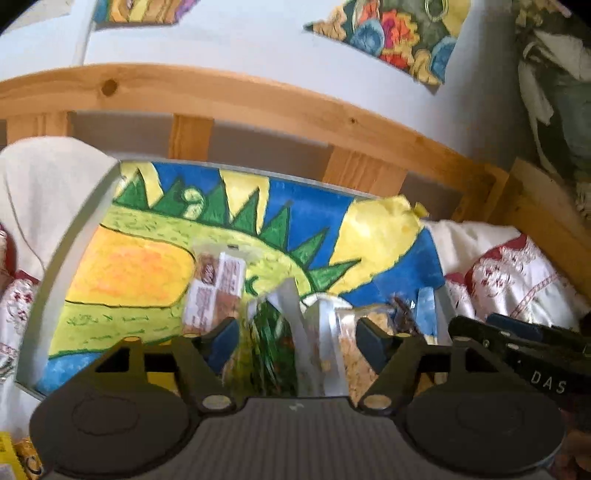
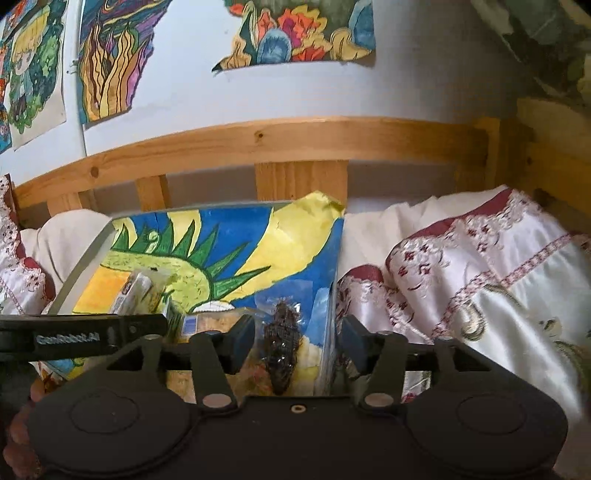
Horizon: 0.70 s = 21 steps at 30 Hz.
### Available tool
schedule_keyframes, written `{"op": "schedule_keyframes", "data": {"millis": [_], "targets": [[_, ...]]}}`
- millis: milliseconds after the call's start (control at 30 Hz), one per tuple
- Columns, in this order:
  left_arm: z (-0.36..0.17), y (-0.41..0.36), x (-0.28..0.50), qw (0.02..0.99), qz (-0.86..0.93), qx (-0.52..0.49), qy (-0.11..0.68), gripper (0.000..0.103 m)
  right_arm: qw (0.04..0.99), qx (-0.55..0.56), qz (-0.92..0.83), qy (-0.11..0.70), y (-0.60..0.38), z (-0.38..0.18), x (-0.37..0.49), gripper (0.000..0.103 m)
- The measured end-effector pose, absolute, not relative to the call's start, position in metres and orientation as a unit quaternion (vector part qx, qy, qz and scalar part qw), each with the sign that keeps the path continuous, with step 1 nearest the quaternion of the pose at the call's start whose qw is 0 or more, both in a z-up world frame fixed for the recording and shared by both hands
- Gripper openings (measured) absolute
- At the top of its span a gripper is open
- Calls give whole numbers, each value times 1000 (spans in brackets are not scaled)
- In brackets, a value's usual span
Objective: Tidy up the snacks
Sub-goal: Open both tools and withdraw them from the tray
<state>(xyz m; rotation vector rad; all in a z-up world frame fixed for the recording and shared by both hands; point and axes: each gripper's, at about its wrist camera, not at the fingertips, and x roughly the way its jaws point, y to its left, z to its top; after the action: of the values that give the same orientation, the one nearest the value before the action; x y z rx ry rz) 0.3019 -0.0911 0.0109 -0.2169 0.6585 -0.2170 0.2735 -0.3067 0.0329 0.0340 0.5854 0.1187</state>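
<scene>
Your left gripper [image 1: 297,338] stands with its jaws well apart over a clear green-printed snack bag [image 1: 267,343] and a second clear packet of pale crumbly snacks [image 1: 354,354]. Both packets lie between the blue pads [image 1: 223,341], but the pads do not press on either one. That view is blurred, so finer contact cannot be told.

Your right gripper [image 2: 297,341] is also parted, about half wide. A clear packet holding a dark, knobbly snack [image 2: 282,343] lies in the gap, clear of both pads. The right-hand pad [image 2: 352,341] sits just beside the tray's right wall.

All of these rest in a shallow grey tray [image 1: 51,266] whose floor is covered by a painted sheet [image 1: 295,206] in blue, yellow and green. Farther back on that sheet lies a white and brown wrapped bar [image 1: 218,284], apart from the packets under your grippers. A blue-labelled packet [image 2: 190,325] shows just beside the right gripper's left pad.

The tray sits on a bed with white and maroon embroidered bedding [image 2: 480,280]. Behind it runs a wooden bed rail [image 2: 258,140], and coloured drawings [image 2: 299,29] hang on the pale wall above. Your fingers [image 2: 18,435] show at the lower left of the right wrist view.
</scene>
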Motion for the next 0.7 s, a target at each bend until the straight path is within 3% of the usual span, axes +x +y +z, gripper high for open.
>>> {"op": "schedule_keyframes", "data": {"millis": [267, 533, 700], "targets": [[38, -75, 281, 945, -94, -113, 291, 92, 965, 7, 38, 258, -302, 58, 251, 83], [66, -50, 245, 954, -82, -110, 266, 102, 971, -4, 52, 233, -286, 86, 216, 96], [71, -34, 219, 956, -74, -90, 269, 102, 972, -6, 73, 224, -269, 101, 189, 102]]}}
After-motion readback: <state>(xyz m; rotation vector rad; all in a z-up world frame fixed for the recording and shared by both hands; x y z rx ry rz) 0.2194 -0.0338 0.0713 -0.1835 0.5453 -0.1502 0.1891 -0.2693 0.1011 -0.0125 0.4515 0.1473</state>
